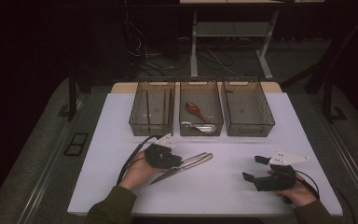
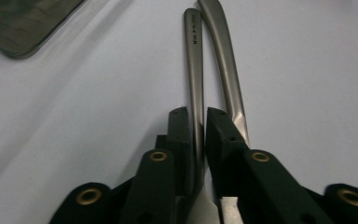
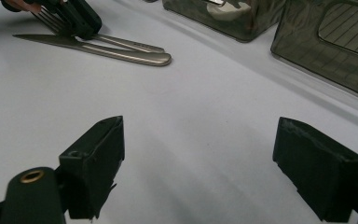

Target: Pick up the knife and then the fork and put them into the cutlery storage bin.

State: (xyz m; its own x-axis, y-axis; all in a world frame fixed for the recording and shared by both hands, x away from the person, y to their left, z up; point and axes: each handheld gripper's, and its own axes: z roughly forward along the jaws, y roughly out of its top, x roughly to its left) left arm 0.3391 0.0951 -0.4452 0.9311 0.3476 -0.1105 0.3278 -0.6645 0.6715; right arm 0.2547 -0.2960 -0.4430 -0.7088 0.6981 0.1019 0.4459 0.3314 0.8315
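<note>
A metal fork lies on the white table, left of centre and in front of the three bins, just beside a metal knife, the two handles side by side and almost touching. In the left gripper view the left gripper has its jaws pressed against the fork's handle, pinching it, while the knife's handle runs past the outside of the right-hand jaw. In the high view the knife's blade points toward the person's near-left and both handles point toward the table's middle. The right gripper rests near the front right of the table, well apart from the cutlery, its jaws spread wide with bare table between them. At the far side stand three smoky transparent bins in a row: the left bin, the middle bin holding a brown wooden spoon and a metal utensil, and the right bin.
</note>
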